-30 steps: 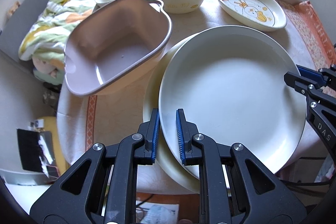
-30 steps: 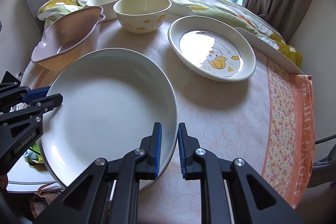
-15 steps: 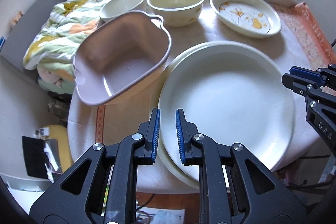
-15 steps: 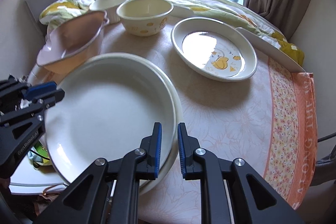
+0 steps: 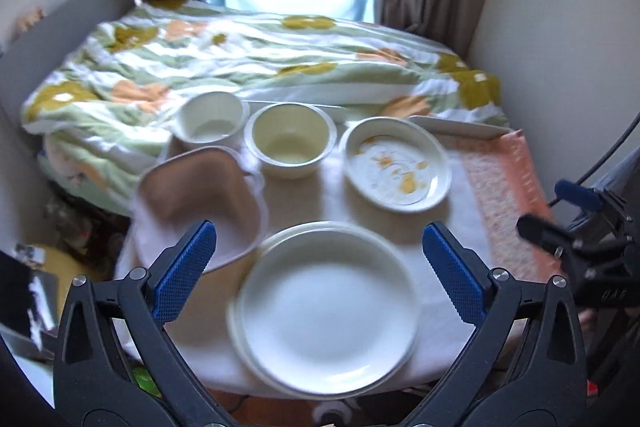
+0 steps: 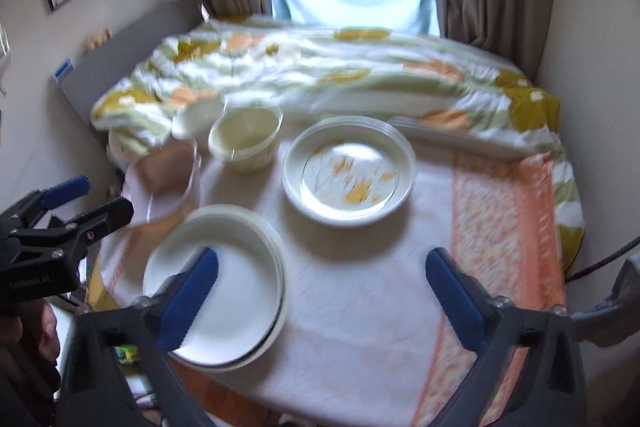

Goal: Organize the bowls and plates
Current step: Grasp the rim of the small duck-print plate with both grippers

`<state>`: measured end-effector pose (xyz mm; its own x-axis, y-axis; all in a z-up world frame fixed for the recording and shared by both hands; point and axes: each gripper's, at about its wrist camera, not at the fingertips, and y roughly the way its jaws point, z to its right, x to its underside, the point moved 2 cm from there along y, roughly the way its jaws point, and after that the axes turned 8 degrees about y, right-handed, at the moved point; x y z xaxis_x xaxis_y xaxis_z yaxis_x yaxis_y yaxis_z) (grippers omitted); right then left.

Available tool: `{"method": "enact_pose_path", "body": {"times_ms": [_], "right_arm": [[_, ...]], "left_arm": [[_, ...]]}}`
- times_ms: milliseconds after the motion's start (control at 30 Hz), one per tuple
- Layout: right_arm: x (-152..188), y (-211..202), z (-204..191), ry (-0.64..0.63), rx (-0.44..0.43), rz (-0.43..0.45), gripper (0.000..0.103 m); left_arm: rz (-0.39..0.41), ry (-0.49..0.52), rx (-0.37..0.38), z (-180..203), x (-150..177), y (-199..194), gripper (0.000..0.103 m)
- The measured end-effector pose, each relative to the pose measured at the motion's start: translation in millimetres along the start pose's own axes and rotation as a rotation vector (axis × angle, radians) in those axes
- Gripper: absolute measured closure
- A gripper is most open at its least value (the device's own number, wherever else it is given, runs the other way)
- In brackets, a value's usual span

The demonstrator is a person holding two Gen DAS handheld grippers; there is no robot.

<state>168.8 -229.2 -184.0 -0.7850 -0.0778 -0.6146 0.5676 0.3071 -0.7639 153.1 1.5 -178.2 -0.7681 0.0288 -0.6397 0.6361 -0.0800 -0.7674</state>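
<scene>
Sunlit curtains and a floral quilt (image 5: 256,63) sit behind our table (image 6: 360,291). Left of the yellow bowl (image 5: 290,141) we see the white bowl (image 5: 210,121) and pink tub (image 5: 200,203) — right of it, the duck plate (image 5: 398,165). Nearer us than the yellow bowl lie the stacked white plates (image 5: 326,311). Our left gripper (image 5: 320,275) and right gripper (image 6: 322,291) hang spread wide, holding nothing.
</scene>
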Motion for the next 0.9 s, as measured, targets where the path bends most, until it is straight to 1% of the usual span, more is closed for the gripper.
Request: {"method": "enact_pose_path", "body": {"times_ms": [67,100,133,167,267,333,367,433,500,533,567,600,667,733,800,833,900], "right_arm": [[-16,-3,17,0.0,0.008,0.024,0.0],[-24,-2,25,0.0,0.008,0.016,0.0],[-34,1,34,0.002,0.006,-0.011,0.0],[-43,5,41,0.006,0.005,-0.021,0.0],[-68,16,57,-0.014,-0.027,-0.005,0.0],[-81,36,62,-0.053,-0.014,-0.021,0.0],[-84,48,64,-0.058,-0.021,-0.041,0.0],[-87,77,74,-0.042,-0.063,-0.096,0.0],[-86,103,82,-0.034,-0.085,-0.143,0.003],[-84,117,87,-0.034,-0.098,-0.17,0.009],[-81,131,90,-0.031,-0.117,-0.198,0.017],[-78,147,93,-0.027,-0.145,-0.236,0.021],[-74,167,98,-0.021,-0.181,-0.281,0.034],[-71,187,100,-0.028,-0.206,-0.317,0.039],[-68,200,102,-0.028,-0.237,-0.335,0.043],[-68,205,102,-0.03,-0.246,-0.34,0.045],[-68,214,100,-0.041,-0.264,-0.35,0.048]], "left_arm": [[-0.011,-0.026,0.054,2,-12,10,0.0],[-0.015,-0.04,0.081,4,-17,15,0.0],[-0.028,-0.056,0.107,6,-24,24,0.0],[-0.043,-0.067,0.119,7,-29,31,0.0],[-0.077,-0.093,0.124,14,-42,56,0.0],[-0.117,-0.115,0.121,19,-50,82,0.001],[-0.134,-0.127,0.126,21,-51,93,0.004],[-0.18,-0.156,0.131,24,-53,120,0.012],[-0.229,-0.19,0.119,26,-49,148,0.029],[-0.245,-0.202,0.118,27,-47,158,0.032],[-0.259,-0.212,0.117,26,-44,167,0.04],[-0.276,-0.222,0.113,27,-42,178,0.042],[-0.294,-0.235,0.098,30,-38,194,0.044],[-0.309,-0.239,0.072,31,-36,209,0.048],[-0.33,-0.251,0.056,31,-34,220,0.055],[-0.34,-0.262,0.05,31,-32,225,0.057],[-0.35,-0.275,0.042,30,-29,231,0.067]]}}
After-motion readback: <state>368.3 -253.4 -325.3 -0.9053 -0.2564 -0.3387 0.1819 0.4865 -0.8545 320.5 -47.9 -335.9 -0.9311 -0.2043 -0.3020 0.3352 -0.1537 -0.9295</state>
